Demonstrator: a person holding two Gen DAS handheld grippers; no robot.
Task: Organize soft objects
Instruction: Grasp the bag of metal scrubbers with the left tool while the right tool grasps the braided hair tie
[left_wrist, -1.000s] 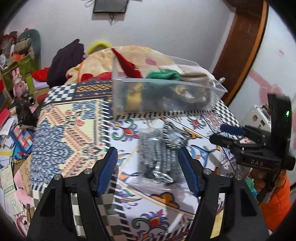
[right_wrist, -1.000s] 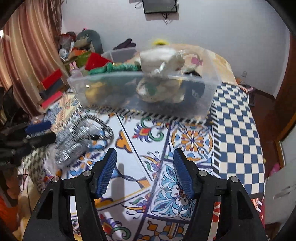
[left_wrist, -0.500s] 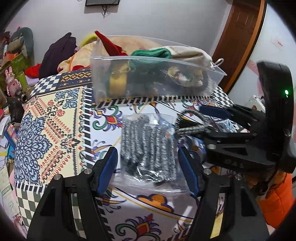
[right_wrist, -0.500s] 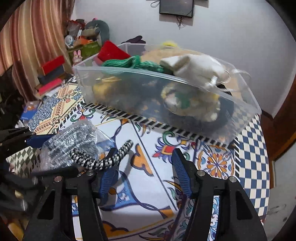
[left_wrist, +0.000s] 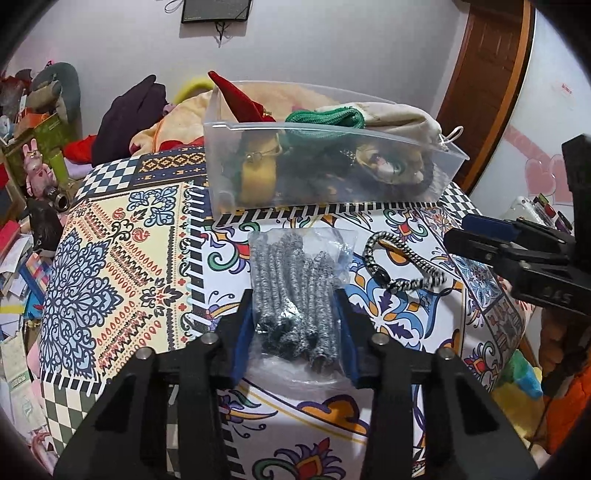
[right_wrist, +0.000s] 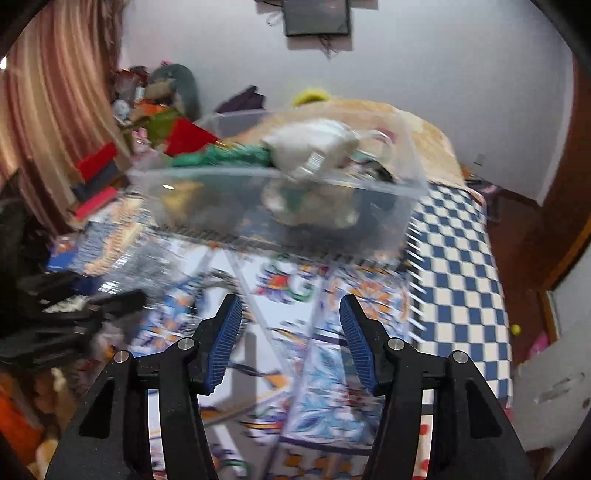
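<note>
Your left claw (left_wrist: 297, 328): jaws just closed onto the bagged grey scrubbers (left_wrist: 295, 291), long axis pointing away toward the bin | your right claw (right_wrist: 291, 339): open, empty, jaws lately narrowing | clear bin (left_wrist: 332, 166) on desk (left_wrist: 122, 258): green cord, cream pouch, red cloth.

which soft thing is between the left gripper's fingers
The clear bag of grey scrunchies; the left gripper just closed around it. The striped cord loop lies free.

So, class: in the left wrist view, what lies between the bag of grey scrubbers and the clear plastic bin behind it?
Nothing lies there: only bare patterned tablecloth separates the bag of grey scrubbers from the clear plastic bin. The left wrist view shows it.
</note>
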